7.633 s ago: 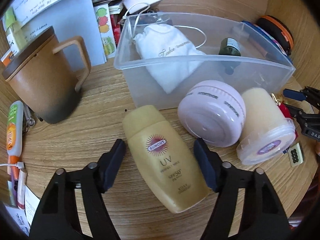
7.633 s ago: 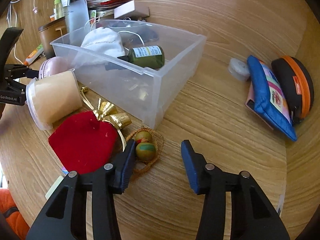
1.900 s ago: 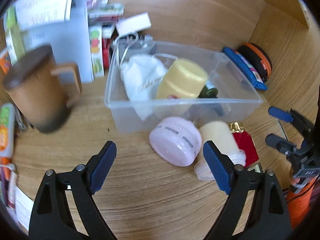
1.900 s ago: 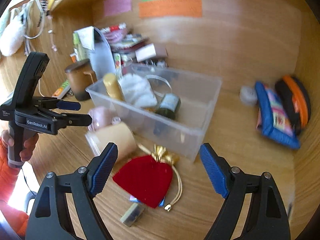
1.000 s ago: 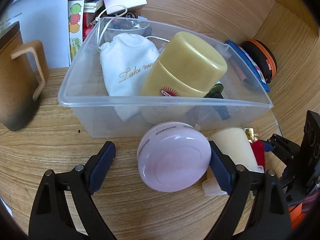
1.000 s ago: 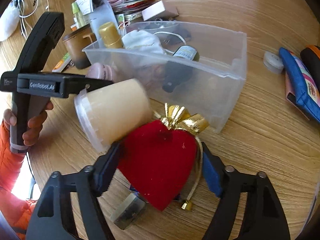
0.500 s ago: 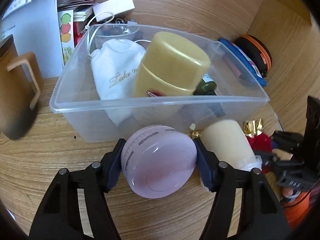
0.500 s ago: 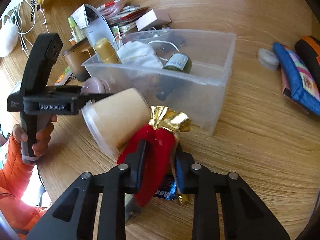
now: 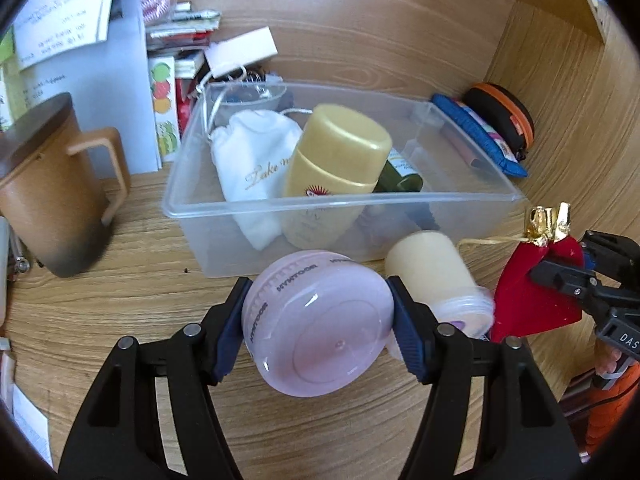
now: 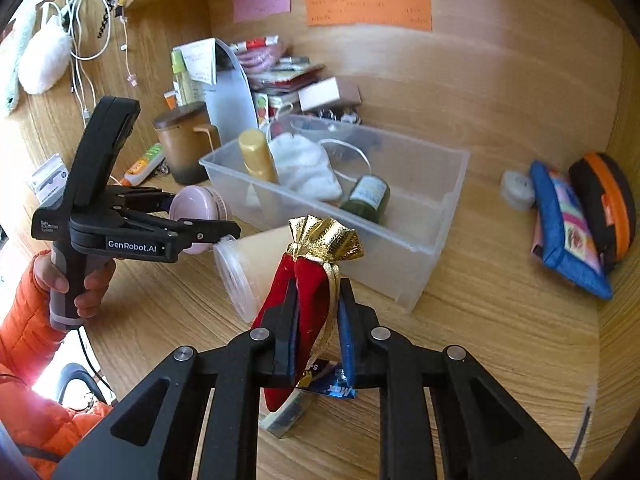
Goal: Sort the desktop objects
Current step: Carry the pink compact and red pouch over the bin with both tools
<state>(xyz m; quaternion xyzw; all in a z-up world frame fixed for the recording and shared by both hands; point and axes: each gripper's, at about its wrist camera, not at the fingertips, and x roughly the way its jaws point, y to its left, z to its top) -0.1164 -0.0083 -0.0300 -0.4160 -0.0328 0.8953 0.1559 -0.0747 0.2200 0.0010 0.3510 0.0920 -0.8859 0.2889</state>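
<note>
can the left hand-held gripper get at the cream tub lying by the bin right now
Probably not: the left hand-held gripper is already shut on the pink jar, which sits between it and the cream tub.

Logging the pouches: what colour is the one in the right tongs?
Red pouch with a gold top, clearest in the right wrist view.

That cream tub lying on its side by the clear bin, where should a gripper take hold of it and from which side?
Grip the cream tub across its smooth round body, behind the wider lid rim. It lies on its side on the desk, so I'd come from above with one finger on each flank. The clear bin hems in its far end.
</note>
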